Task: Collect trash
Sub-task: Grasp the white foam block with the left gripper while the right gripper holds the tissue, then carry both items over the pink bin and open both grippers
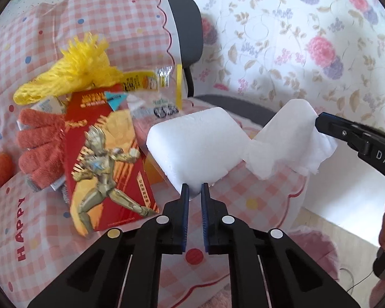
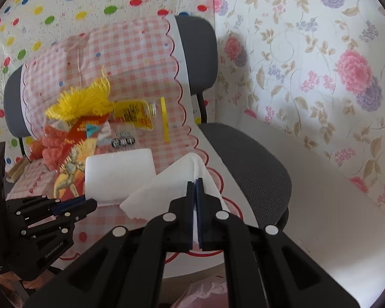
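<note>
Trash litters a chair (image 2: 246,159) draped in a pink checked cloth (image 1: 110,12): a white foam block (image 1: 192,146), a white tissue (image 2: 172,184), a red toy box (image 1: 107,154), yellow netting (image 1: 71,74) and an orange glove (image 1: 38,143). The left hand-held gripper (image 1: 194,188) pinches the foam block's near edge, jaws narrowly parted around it. The right hand-held gripper (image 2: 195,182) is clamped on the tissue just beside the block.
</note>
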`<move>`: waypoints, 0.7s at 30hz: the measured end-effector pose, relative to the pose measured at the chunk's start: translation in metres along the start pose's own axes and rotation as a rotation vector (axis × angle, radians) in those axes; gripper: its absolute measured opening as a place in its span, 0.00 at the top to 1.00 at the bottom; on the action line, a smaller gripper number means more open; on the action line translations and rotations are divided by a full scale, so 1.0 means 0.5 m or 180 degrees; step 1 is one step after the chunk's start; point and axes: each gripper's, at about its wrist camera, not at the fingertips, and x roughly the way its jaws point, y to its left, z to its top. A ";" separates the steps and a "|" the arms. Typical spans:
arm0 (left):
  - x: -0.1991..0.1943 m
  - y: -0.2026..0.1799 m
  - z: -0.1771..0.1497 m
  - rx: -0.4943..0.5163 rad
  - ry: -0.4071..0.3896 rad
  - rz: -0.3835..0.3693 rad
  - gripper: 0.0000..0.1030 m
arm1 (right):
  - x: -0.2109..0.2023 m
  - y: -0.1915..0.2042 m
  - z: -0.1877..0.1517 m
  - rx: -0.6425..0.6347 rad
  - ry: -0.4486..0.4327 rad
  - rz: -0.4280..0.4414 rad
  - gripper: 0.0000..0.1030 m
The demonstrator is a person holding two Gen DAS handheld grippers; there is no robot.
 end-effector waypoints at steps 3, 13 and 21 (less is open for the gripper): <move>-0.043 0.005 0.015 -0.0030 -0.0109 -0.0013 0.91 | -0.055 -0.007 0.013 0.0013 -0.0151 -0.0041 0.98; -0.167 -0.023 -0.015 -0.0131 -0.0266 0.0016 0.90 | -0.233 -0.044 -0.027 -0.0020 -0.0255 -0.0441 0.98; -0.176 -0.108 -0.093 0.0042 -0.0085 -0.0376 0.90 | -0.274 -0.045 -0.145 -0.0022 0.0175 -0.0632 0.98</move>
